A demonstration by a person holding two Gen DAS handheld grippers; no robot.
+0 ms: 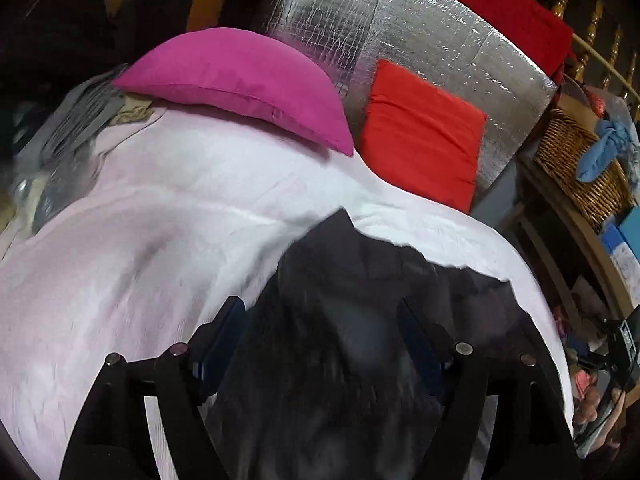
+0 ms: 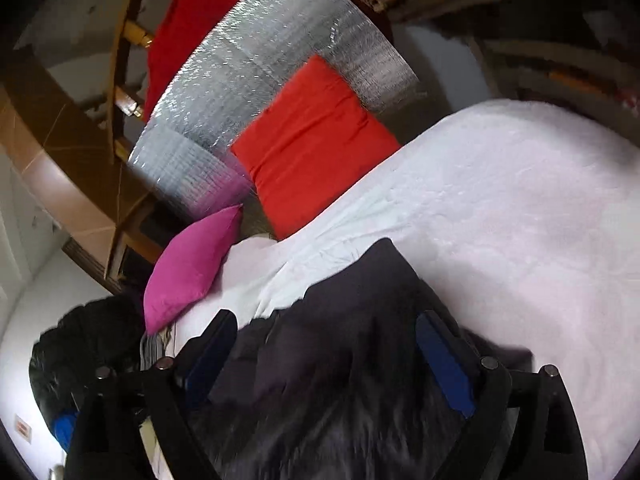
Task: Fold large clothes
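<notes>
1. Left wrist view: left claw (image 1: 320, 344) spread wide, clamped on nothing; dark garment (image 1: 360, 280) lies between and below the fingers on the white bed cover (image 1: 160, 220).
2. Right wrist view: right claw (image 2: 324, 364) likewise apart over the dark garment (image 2: 352, 300).
3. Judgement: fold just laid. Before regrasping, flatten the cloth, align edges, pinch one layer at the corners, clear of the pink pillow (image 1: 240, 80).

The dark garment (image 1: 360, 320) is blurred by motion and cut off by the bottom edge in both views. It hides the bed sheet (image 1: 140, 260) under it.
</notes>
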